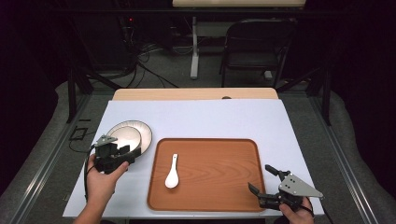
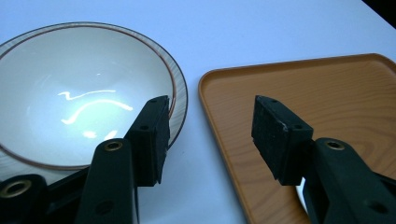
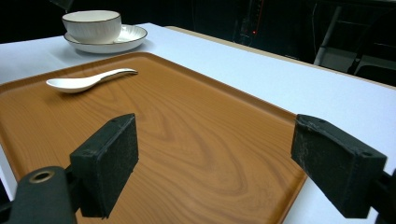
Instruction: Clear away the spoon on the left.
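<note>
A white bowl [image 1: 124, 136] with a brown rim line stands on a white plate [image 1: 145, 133] at the left of the white-covered table. To its right lies a wooden tray [image 1: 219, 172] with a white ceramic spoon [image 1: 172, 173] on its left part. My left gripper [image 1: 128, 153] hovers at the bowl's near edge. In the left gripper view its jaws [image 2: 210, 107] stand open over the gap between plate [image 2: 181, 93] and tray [image 2: 303, 88], holding nothing. My right gripper [image 1: 260, 178] is open over the tray's near right corner. The right gripper view shows it [image 3: 215, 135] empty, facing the spoon [image 3: 86, 80] and bowl [image 3: 91, 25].
The white sheet [image 1: 201, 116] covers most of the table, with a strip of bare wood [image 1: 196, 94] along the far edge. A dark folding chair [image 1: 257, 42] and a table leg [image 1: 194, 46] stand on the floor beyond it. Cables lie on the floor at the back left.
</note>
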The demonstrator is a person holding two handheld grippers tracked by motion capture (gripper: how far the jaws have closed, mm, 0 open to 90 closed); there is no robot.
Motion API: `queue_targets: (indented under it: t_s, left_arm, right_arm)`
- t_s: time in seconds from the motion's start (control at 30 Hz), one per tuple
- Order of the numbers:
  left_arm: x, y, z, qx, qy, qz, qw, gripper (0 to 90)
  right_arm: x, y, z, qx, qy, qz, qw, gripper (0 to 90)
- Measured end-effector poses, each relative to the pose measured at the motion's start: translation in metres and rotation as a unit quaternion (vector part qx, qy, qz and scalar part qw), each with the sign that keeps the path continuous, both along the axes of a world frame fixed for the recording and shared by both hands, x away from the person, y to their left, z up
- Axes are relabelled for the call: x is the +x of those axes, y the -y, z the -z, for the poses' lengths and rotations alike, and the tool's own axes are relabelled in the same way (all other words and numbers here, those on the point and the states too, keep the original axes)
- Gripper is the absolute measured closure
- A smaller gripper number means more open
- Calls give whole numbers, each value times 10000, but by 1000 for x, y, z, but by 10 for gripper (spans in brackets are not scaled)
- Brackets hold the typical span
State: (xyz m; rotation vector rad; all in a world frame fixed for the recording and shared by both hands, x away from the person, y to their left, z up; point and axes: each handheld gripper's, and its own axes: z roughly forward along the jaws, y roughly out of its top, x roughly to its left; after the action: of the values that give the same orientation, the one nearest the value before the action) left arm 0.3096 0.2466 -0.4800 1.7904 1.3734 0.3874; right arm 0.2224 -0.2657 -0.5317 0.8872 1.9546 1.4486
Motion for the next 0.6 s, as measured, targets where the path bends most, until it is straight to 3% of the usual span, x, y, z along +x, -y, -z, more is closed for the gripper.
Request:
queue_targets:
  t_s: [0.23, 0.4, 0.5, 0.6]
  left_arm:
    - [-13, -8, 7, 58, 271, -85, 9996, 432]
    - [-24, -12, 19, 149, 534, -137, 9984, 381]
    - [-27, -13, 23, 200, 550, -134, 9982, 378]
    - [-32, -14, 28, 285, 694, -163, 9970, 378]
  right_arm:
    - [0, 0, 0, -12, 19, 4, 10000, 144]
    - [0, 1, 0, -11, 25, 7, 10000, 144]
    - [0, 0, 0, -8, 26, 6, 10000, 144]
    - [0, 0, 0, 5, 7, 7, 10000, 144]
